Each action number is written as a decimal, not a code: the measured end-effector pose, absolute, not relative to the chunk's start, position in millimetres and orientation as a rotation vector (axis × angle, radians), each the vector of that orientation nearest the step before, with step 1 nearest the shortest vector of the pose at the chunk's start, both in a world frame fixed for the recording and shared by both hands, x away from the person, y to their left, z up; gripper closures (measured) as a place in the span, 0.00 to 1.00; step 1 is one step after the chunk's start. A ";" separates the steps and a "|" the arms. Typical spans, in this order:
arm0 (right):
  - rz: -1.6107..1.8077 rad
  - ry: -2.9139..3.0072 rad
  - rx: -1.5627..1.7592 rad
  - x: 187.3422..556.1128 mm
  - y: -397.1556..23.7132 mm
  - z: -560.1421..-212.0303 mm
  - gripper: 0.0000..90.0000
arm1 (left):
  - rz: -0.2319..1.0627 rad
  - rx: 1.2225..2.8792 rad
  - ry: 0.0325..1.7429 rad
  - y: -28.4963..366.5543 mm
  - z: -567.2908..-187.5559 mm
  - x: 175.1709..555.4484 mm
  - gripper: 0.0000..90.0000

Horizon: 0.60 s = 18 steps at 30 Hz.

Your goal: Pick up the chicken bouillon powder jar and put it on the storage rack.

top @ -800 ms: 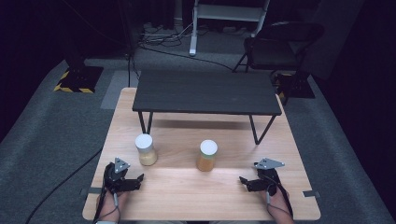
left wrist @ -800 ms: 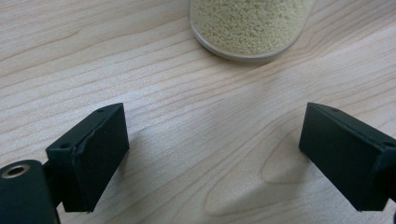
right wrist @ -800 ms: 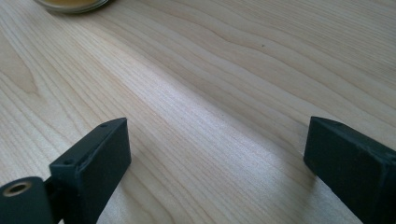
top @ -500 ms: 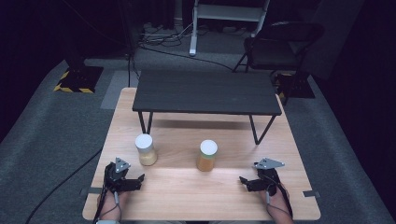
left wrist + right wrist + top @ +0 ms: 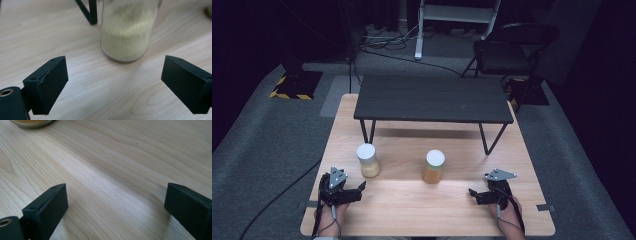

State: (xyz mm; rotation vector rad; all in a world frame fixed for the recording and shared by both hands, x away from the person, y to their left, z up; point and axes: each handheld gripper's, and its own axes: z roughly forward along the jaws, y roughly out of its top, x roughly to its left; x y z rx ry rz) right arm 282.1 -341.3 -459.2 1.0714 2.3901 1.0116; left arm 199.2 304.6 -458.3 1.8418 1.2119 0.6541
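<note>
Two jars upright mid-table before the black shelf (image 5: pixel 433 99): pale-grain jar (image 5: pixel 368 160) dead ahead of wide-open left gripper (image 5: pixel 354 191), amber jar (image 5: pixel 433 166) well apart from wide-open, empty right gripper (image 5: pixel 477 195); seemingly poised for pickup.

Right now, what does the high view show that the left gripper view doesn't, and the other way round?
High view alone: the black shelf top, the orange jar, the right gripper and both hands. Left gripper view alone: the pale jar's grainy filling up close, and the left gripper open with bare table between the jaws. Shared: pale jar, left gripper, a shelf leg, wooden table.
</note>
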 end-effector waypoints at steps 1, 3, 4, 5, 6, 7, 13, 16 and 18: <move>1.011 2.390 1.071 282.1 -341.3 -459.2 0.05 | 0.666 1.820 1.197 306.4 -459.5 196.7 0.08; 1.011 2.390 1.071 282.1 -341.3 -459.2 0.05 | 0.696 1.785 1.163 309.2 -461.4 192.6 0.08; 1.011 2.390 1.072 282.1 -341.3 -459.2 0.05 | 0.700 1.775 1.157 309.6 -461.8 191.9 0.08; 1.011 2.390 1.072 282.1 -341.3 -459.2 0.05 | 0.703 1.767 1.149 310.3 -462.3 191.6 0.08; 1.011 2.390 1.071 282.1 -341.3 -459.2 0.05 | 0.705 1.764 1.140 311.0 -462.2 191.5 0.08; 1.011 2.390 1.072 282.1 -341.3 -459.2 0.05 | 0.710 1.760 1.130 311.1 -462.5 191.3 0.08; 1.011 2.390 1.071 282.1 -341.3 -459.2 0.05 | 0.712 1.755 1.110 311.5 -461.2 192.6 0.09; 1.011 2.390 1.072 282.1 -341.3 -459.2 0.05 | 0.703 1.763 1.102 311.6 -460.2 196.6 0.09; 1.011 2.390 1.072 282.0 -341.2 -459.2 0.05 | 0.703 1.760 1.094 312.2 -460.1 198.9 0.09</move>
